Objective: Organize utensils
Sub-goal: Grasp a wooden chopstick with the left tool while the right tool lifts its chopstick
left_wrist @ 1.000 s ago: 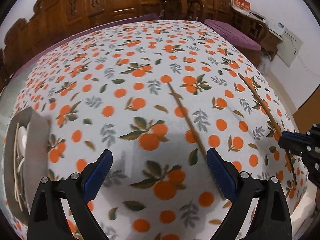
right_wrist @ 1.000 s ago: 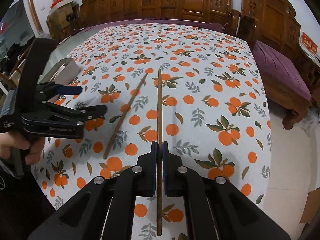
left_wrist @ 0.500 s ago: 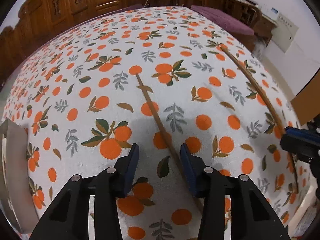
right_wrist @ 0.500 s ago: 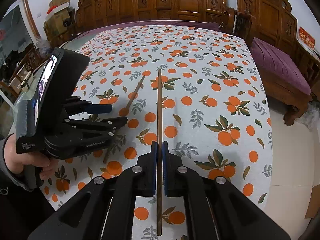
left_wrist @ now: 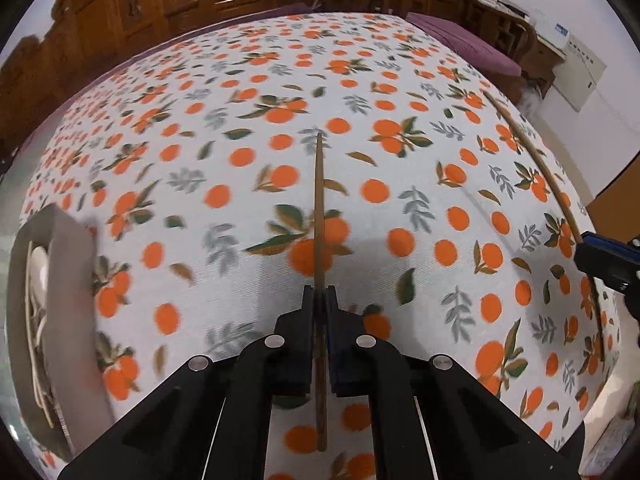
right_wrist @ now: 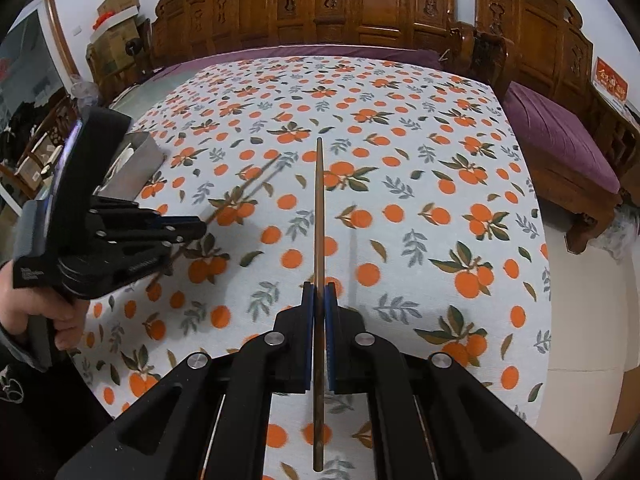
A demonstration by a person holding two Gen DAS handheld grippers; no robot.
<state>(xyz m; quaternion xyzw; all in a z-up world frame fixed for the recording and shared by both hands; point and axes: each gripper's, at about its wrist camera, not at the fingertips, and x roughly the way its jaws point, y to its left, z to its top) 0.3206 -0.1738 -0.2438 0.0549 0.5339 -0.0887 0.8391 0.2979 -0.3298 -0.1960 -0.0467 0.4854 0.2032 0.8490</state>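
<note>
Far to the left of the left tongs sits a grey metal utensil holder on the bench, with what look like pale spoons inside; it is the likely destination, standing well apart from both pairs of tongs.

The left tongs are closed on a chopstick, which runs straight ahead between the pads and sticks out behind them. Gripped partway along its length, it seems balanced enough to carry without drooping.

To their right, the right tongs are likewise clamped on a second chopstick, held the same way, pointing forward over the orange-patterned cloth. In the left view this stick appears as a long line off to the right, ending at the blue pad.

Each stick is held singly, probably so both can be dropped into the holder together or in turn.

Nothing lies on the cloth between the tongs and the holder. The main hazard, by my reckoning, is the two long sticks crossing or knocking as they swing leftward.
</note>
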